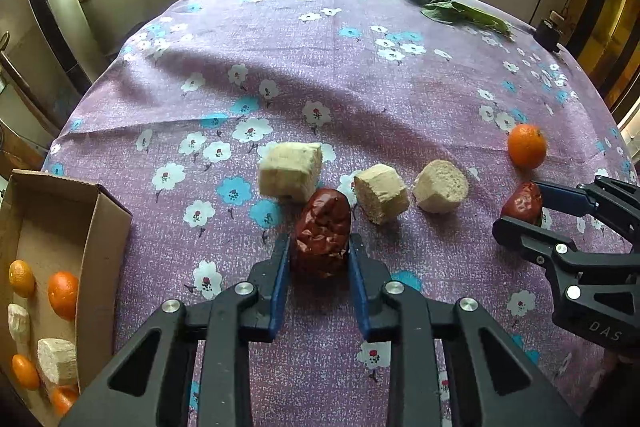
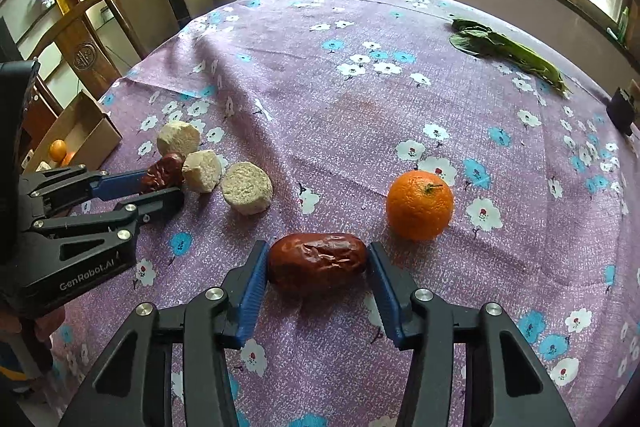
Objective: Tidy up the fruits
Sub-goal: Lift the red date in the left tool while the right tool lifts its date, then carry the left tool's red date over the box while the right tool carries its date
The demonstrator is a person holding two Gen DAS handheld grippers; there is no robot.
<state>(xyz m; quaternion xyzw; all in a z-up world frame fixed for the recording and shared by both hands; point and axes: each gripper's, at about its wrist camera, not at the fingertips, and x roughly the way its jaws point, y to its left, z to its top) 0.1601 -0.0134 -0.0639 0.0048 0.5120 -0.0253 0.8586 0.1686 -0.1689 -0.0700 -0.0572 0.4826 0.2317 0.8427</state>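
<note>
A wrinkled red date (image 1: 322, 235) lies on the purple flowered tablecloth, and my left gripper (image 1: 320, 245) is shut on it, blue pads pressing both sides. A second red date (image 2: 318, 263) lies lengthwise between the pads of my right gripper (image 2: 318, 253), which is shut on its two ends. An orange (image 2: 420, 205) sits just right of that date. Each view shows the other gripper from the side: the right gripper (image 1: 520, 213) at the right, the left gripper (image 2: 162, 183) at the left. A cardboard box (image 1: 104, 227) at the table's left edge holds several small oranges and pale chunks.
Three pale, bread-like chunks (image 1: 290, 171) (image 1: 380, 193) (image 1: 440, 187) lie just beyond the left date. A green leafy vegetable (image 2: 508, 47) lies far right near the window side. A small dark object (image 2: 622, 111) sits at the right table edge. A wooden chair (image 2: 80, 47) stands off the left.
</note>
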